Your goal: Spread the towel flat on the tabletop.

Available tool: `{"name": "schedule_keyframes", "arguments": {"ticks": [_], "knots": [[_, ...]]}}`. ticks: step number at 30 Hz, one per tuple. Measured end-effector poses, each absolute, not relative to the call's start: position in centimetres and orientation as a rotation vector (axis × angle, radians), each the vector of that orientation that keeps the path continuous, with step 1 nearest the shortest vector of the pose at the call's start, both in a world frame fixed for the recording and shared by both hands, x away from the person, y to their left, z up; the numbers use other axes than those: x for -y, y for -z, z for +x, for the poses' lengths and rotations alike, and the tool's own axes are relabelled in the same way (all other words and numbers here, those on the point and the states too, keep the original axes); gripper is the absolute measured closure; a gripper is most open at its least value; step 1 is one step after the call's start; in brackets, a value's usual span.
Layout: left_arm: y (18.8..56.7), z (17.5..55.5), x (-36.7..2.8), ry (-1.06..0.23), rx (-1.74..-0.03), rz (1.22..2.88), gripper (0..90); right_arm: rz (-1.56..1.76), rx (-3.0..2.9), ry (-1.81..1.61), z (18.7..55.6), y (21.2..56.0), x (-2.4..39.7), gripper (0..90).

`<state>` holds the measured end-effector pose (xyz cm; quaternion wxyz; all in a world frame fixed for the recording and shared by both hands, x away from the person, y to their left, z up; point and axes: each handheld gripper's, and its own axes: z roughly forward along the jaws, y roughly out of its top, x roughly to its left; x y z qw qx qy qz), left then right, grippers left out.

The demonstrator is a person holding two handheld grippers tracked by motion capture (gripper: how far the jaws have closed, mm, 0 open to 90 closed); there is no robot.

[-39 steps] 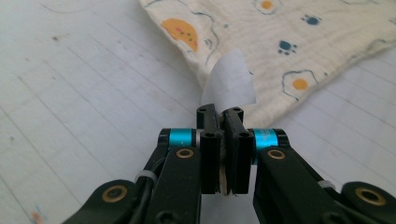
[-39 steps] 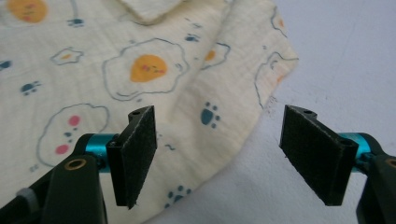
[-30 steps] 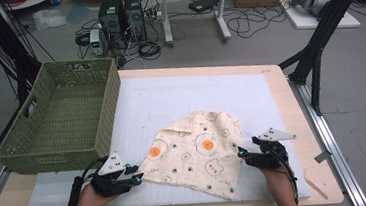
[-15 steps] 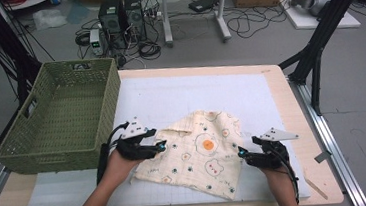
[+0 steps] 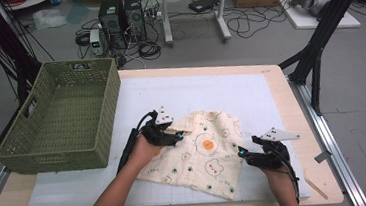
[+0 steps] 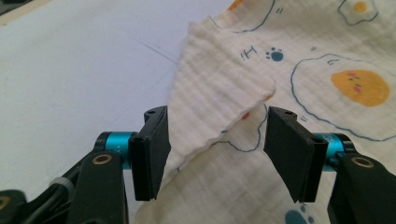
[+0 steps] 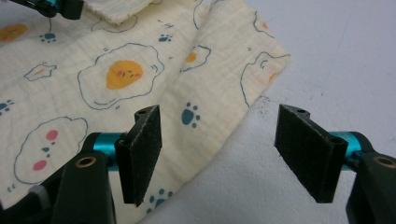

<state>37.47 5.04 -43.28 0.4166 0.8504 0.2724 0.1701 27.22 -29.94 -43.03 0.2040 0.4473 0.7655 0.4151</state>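
Item: green woven plastic basket [image 5: 59,119] — stands well to the left of the left tool [image 5: 173,136], apart from the cloth, with nothing showing inside.

Item: left tool — jaws spread, having just been opening; the folded-over corner of the cream crinkled cotton cloth printed with fried eggs and blue paws [image 5: 203,154] lies loose between the pads in the left gripper view [image 6: 224,100], touched by neither. Risk, as judged: the released flap is springy and may unfold back toward the tool; a jaw drawn away low could catch its edge and drag the fold open.

Item: cloth — lies flat on the white gridded mat [image 5: 220,92] of the bench, between the two tools, its folded corner right at the left one.

Item: right tool [image 5: 245,153] — jaws spread, empty, at the cloth's right edge; in the right gripper view [image 7: 217,149] one pad stands over cloth, the other over bare mat. Risk, as judged: closing from here may pinch a single layer poorly, or the mat with it, so that the edge slips or the fold comes out crooked.
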Motion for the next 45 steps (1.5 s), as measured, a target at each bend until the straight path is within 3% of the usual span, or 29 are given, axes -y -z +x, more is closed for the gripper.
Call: {"name": "schedule_keyframes", "arguments": {"ticks": [6, 13, 19, 27, 33, 34, 36, 40, 42, 45], "knots": [[43.5, 38.0, -3.2, -0.453, -0.662, 2.161, 44.8, 1.253, -2.141, -1.155, 27.3, 43.1, 30.0, 31.2], [43.9, 38.5, -2.7, -0.514, -0.661, 2.234, 86.1, 1.245, -2.15, -1.157, 27.3, 43.1, 30.0, 32.1], [43.4, 39.2, -4.1, -0.518, -0.742, 2.164, 87.9, 1.245, -2.151, -1.158, 27.2, 43.2, 30.1, 32.1], [42.7, 40.9, -8.9, -0.62, -0.997, 2.031, 88.0, 1.247, -2.162, -1.146, 27.4, 43.3, 30.0, 32.3], [43.0, 41.3, -9.8, -0.615, -1.069, 2.018, 87.5, 1.262, -2.164, -1.109, 27.7, 43.6, 30.0, 33.7], [43.0, 41.3, -9.8, -0.615, -1.069, 2.018, 85.3, 1.265, -2.155, -1.103, 27.8, 43.6, 30.1, 33.8], [43.0, 41.1, -9.7, -0.582, -1.073, 2.017, 67.4, 1.284, -2.14, -1.103, 28.1, 43.2, 30.5, 34.6], [43.1, 40.4, -10.0, -0.567, -1.056, 1.993, 50.8, 1.324, -2.056, -1.138, 29.2, 42.0, 31.8, 35.5], [43.1, 40.3, -10.2, -0.566, -1.052, 1.99, 48.1, 1.33, -2.04, -1.133, 30.2, 41.8, 32.2, 35.6], [43.4, 39.7, -10.8, -0.523, -1.038, 1.967, 45.9, 1.299, -2.063, -1.111, 31.5, 42.1, 31.9, 42.5]]}}
